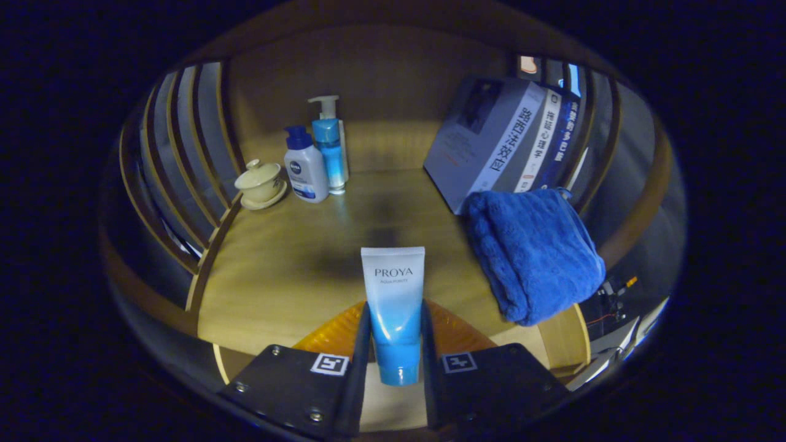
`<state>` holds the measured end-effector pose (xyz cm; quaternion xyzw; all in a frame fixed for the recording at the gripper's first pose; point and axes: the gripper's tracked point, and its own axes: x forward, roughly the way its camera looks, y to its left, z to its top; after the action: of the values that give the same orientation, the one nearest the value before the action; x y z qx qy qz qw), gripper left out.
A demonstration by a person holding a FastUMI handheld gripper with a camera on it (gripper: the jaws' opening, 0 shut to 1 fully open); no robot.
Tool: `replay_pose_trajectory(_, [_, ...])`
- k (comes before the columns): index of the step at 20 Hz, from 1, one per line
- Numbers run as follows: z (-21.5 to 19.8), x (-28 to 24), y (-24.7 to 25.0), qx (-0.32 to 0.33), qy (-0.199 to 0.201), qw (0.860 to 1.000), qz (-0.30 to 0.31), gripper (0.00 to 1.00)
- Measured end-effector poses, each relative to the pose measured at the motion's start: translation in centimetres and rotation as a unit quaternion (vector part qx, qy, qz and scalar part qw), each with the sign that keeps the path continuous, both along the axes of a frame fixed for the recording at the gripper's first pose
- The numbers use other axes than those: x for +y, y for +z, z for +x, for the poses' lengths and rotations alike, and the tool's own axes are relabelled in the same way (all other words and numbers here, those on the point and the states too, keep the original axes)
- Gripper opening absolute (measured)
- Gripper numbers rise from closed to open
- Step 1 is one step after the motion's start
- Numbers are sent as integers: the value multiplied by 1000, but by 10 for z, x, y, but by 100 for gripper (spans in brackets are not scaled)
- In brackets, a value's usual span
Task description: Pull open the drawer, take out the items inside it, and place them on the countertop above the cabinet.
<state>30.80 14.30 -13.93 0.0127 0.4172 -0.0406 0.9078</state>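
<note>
A white-to-blue tube [393, 307] stands upright, cap end down, clamped between the two fingers of the tongs [394, 344], which press on its lower sides. Its flat crimped end points up. It sits low over the wooden counter [295, 258], near the front edge, just beside a folded blue towel [531, 252].

Between the matt black fingers [362, 350], a glossy plastic tube [393, 307]. Beyond them, a smooth wooden countertop [288, 258], a fluffy blue cloth [534, 252], glossy plastic bottles [316, 156] and a glazed ceramic cup [259, 181].
</note>
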Motion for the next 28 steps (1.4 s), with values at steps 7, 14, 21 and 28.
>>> replay_pose_trajectory(7, [24, -1, -17, 3, 18, 1000, 8, 41])
replay_pose_trajectory(14, [31, 2, -31, 13, 36, 999, 8, 41])
replay_pose_trajectory(21, [31, 3, -33, 12, 43, 999, 7, 45])
replay_pose_trajectory(28, [27, 5, 2, -44, 44, 998, 16, 49])
